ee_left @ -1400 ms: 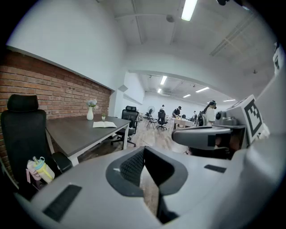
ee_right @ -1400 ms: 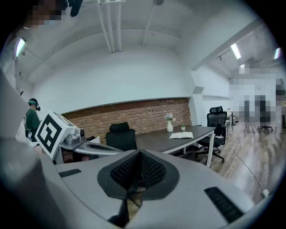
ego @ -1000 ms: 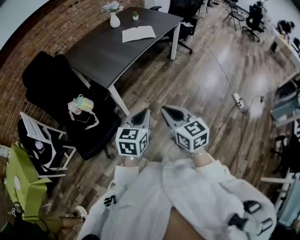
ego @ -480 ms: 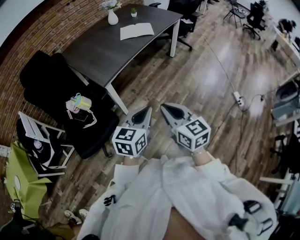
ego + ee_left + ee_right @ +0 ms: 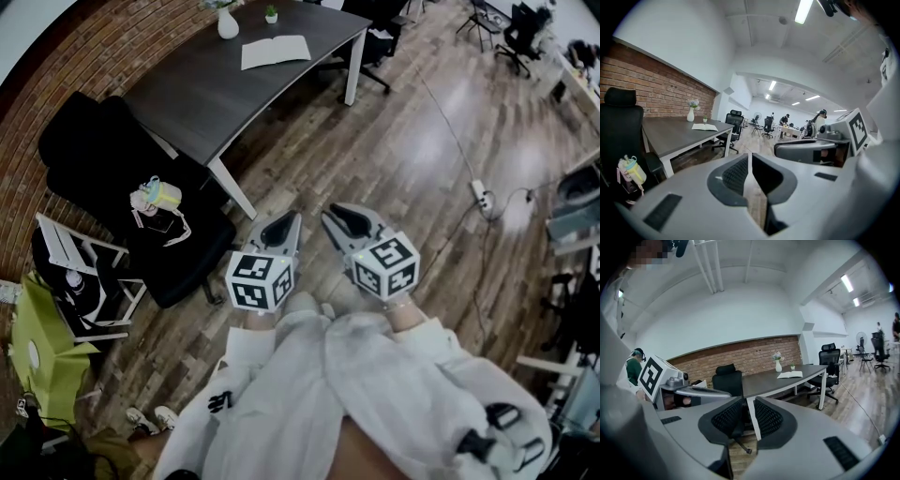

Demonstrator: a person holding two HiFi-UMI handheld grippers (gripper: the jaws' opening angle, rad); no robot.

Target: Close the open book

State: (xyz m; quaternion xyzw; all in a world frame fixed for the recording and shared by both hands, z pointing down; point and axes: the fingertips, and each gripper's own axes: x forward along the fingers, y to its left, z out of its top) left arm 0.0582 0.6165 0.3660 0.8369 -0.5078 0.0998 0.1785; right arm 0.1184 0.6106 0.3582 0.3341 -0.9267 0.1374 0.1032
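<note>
- The open white book (image 5: 276, 52) is lying flat on the dark grey desk with white legs (image 5: 202, 108), towards the far end of that surface, near a white vase (image 5: 228, 25) and a small potted plant (image 5: 271, 14).
- The left gripper (image 5: 289, 223) is hanging over the wooden floor, its fingers (image 5: 735, 176) pressed together with nothing between them.
- The right gripper (image 5: 335, 221) is hanging just beside it, and its fingers (image 5: 725, 419) are opening, showing a narrow gap that is holding nothing.
- The book is lying well apart from both grippers, far ahead and off to the left. The near corner of the surface and a stretch of floor are lying between.
- Its spread pages are running roughly left to right, so the spine seems to be crossing the short way, pointing near to far.
- The left gripper is sitting slightly nearer the book, though the difference is looking small.
- The task is looking barely begun. Both grippers are needing to get to the surface before either page half can be folded over the spine.
</note>
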